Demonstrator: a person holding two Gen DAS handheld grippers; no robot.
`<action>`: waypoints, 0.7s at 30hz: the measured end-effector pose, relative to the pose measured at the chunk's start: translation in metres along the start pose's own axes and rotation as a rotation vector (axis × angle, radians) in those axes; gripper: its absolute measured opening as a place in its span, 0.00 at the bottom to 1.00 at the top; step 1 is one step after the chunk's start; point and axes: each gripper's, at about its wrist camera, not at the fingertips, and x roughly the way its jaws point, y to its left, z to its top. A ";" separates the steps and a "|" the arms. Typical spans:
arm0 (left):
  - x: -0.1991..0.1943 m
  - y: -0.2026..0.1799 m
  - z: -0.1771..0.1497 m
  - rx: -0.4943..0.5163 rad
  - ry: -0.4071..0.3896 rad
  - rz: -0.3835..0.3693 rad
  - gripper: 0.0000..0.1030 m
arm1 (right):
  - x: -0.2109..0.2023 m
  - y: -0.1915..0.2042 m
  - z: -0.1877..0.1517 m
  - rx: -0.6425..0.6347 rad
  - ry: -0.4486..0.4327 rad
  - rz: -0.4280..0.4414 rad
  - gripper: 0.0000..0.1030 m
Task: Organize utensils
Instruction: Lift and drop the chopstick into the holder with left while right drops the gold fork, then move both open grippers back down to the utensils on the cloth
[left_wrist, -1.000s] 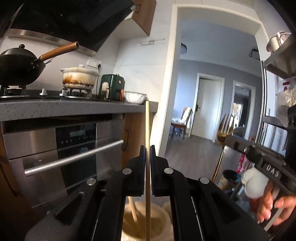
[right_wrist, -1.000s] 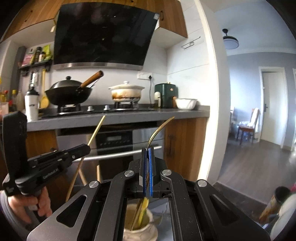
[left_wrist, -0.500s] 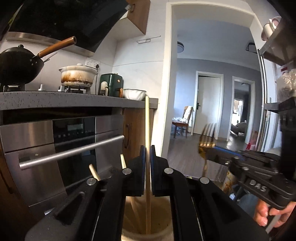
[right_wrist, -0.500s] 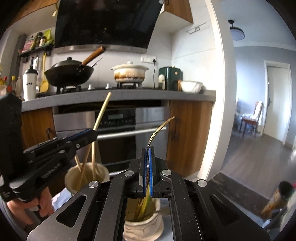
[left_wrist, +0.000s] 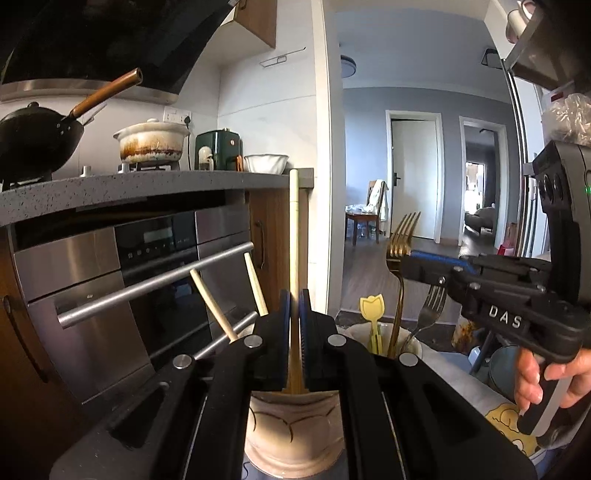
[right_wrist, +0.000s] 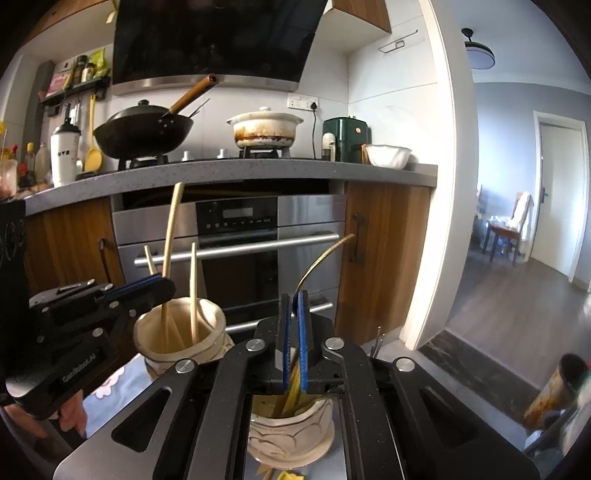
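My left gripper (left_wrist: 294, 308) is shut on a pale wooden chopstick (left_wrist: 294, 236), held upright with its lower end inside a cream ceramic holder (left_wrist: 291, 424) that holds other chopsticks (left_wrist: 212, 302). My right gripper (right_wrist: 294, 310) is shut on a gold fork (right_wrist: 321, 258), whose lower end is inside a second cream holder (right_wrist: 291, 435). In the left wrist view the gold fork (left_wrist: 399, 254) stands in that holder (left_wrist: 413, 345) beside a silver fork (left_wrist: 430, 306) and a yellow tulip-topped piece (left_wrist: 372, 308). The left gripper (right_wrist: 147, 288) also shows in the right wrist view over the chopstick holder (right_wrist: 181, 332).
A steel oven (right_wrist: 236, 251) with a bar handle sits under a grey counter (right_wrist: 221, 173) with a black wok (right_wrist: 144, 133), a white pot (right_wrist: 264, 127) and a green appliance (right_wrist: 345, 138). A doorway (right_wrist: 517, 221) opens to the right. A metal rack (left_wrist: 535, 110) stands at right.
Both grippers have come down, so the chopstick and the gold fork now reach deeper into their holders. Both stay shut.
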 end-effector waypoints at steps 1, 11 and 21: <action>-0.001 0.000 0.000 0.005 0.004 0.008 0.05 | -0.001 -0.001 0.001 0.003 -0.004 0.002 0.13; -0.022 0.004 0.011 0.015 -0.009 0.031 0.32 | -0.029 -0.009 0.011 0.038 -0.045 -0.011 0.59; -0.059 0.007 0.001 -0.002 0.044 0.056 0.94 | -0.070 -0.029 -0.028 0.055 0.054 -0.055 0.94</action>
